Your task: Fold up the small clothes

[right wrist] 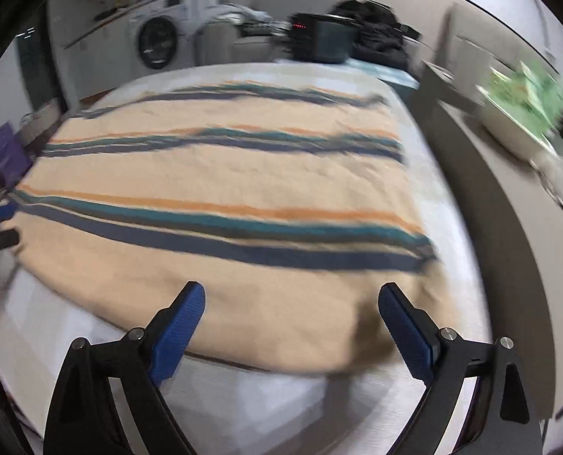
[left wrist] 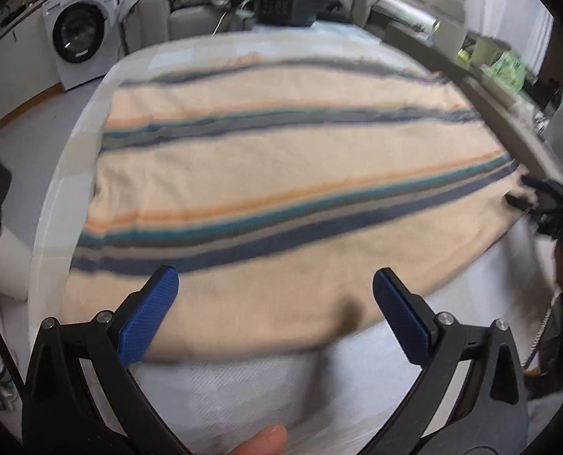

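We've got bare white tabletop (right wrist: 243, 409) btwn both open grippers and the near edge of the striped cloth (right wrist: 224, 189), so low access there's free. At the far end a black appliance w/ red display (left wrist: 285, 0) and a dark bag (right wrist: 376, 34) block the way. Right side: grey counter (right wrist: 508, 227) w/ a green-patterned box (right wrist: 524, 102) runs close alongside.

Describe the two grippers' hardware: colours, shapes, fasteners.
Left gripper and right gripper look the same: black angular frames with triangular cut-outs, two silver round screw heads per side, and jaws faced with blue ribbed pads. No cables or markings visible. A bare fingertip shows below the left one.
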Demonstrator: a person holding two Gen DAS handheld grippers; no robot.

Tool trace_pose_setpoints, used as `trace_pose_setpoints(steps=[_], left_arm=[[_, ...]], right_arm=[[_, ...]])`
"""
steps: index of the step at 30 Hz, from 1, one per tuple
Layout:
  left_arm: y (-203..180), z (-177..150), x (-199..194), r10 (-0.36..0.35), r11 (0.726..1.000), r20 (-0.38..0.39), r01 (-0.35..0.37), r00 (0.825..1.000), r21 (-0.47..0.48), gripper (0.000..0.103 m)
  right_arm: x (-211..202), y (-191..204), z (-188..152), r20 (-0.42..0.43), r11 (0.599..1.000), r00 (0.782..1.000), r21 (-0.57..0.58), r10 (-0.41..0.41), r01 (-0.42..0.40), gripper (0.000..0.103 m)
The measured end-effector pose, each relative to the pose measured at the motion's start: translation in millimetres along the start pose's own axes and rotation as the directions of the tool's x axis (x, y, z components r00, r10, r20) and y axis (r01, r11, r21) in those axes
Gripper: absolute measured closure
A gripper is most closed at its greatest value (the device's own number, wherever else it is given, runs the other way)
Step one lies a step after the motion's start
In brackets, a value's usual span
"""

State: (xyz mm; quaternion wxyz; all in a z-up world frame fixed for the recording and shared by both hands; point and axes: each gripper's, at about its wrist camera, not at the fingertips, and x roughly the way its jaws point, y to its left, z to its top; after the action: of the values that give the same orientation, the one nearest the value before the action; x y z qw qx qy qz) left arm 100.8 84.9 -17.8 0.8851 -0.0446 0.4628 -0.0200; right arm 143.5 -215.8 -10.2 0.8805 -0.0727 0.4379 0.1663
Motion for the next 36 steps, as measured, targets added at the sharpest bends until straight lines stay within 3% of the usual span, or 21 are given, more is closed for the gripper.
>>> trace_pose_setpoints(steps=[5,9,11,14,16,18,21,23,26,29,33,36], left_arm=[[-7.9,42.9,26.7,-0.006,1.0,-0.003,0.006,1.0,0.004,0.001],[17.9,48.0,53.6,0.042,0.998,-0.081,-0.045,0.996,-0.039,0.001],[33.6,39.9,47.5,0.046,0.998,-0.054,-0.048,0.997,-0.045,0.001],[54.8,21.8,29.8,0.018,0.998,-0.024,-0.02,1.0,-0.052,0.001],[72.1,6.9,24.3,0.071,0.994,-0.05,-0.075,0.996,-0.085,0.001],[85.2,-6.9,12.1,0.047,0.994,-0.009,-0.047,0.999,-0.102,0.001],[83.0,-11.9,-2.7,0.072,0.992,-0.006,-0.072,0.997,-0.106,0.001],[79.1,-7.4,-13.3,0.09,0.991,0.019,-0.087,0.996,-0.101,0.001],[67.7,13.4,-17.9,0.047,0.995,0.047,-0.042,0.998,-0.087,0.001],[51.6,47.2,-3.0,0.018,0.999,0.05,-0.016,0.999,-0.051,0.001],[32.6,85.4,42.1,-0.047,0.999,-0.022,0.047,0.999,-0.003,0.001],[44.2,97.7,77.9,-0.021,1.0,-0.096,0.019,0.995,-0.015,0.002]], right_arm=[[24.9,57.8,40.1,-0.007,0.993,0.996,-0.077,0.089,-0.089,0.009],[52.1,76.4,55.0,-0.058,0.986,0.997,-0.154,0.056,-0.064,0.008],[55.0,62.1,55.4,-0.054,0.987,0.997,-0.152,0.047,-0.055,0.008],[52.5,16.7,49.7,-0.054,0.994,0.998,-0.102,-0.032,0.026,0.006],[45.6,-24.8,39.0,-0.057,0.999,0.997,-0.013,-0.051,0.05,0.006],[40.3,-59.6,28.1,-0.062,0.992,0.992,0.057,-0.107,0.11,0.005],[31.0,-78.1,24.9,-0.078,0.984,0.99,0.128,-0.114,0.123,0.005],[19.4,-67.2,31.9,-0.029,0.988,0.992,0.092,-0.123,0.125,0.005],[13.4,-40.0,51.9,0.017,0.998,0.999,0.053,-0.038,0.037,0.005],[32.6,-1.5,76.9,0.011,1.0,1.0,-0.003,0.029,-0.029,0.005],[75.4,30.4,95.9,-0.057,0.995,0.996,-0.068,0.068,-0.072,0.005],[93.3,24.8,97.8,-0.077,0.995,0.995,-0.077,0.059,-0.065,0.005]])
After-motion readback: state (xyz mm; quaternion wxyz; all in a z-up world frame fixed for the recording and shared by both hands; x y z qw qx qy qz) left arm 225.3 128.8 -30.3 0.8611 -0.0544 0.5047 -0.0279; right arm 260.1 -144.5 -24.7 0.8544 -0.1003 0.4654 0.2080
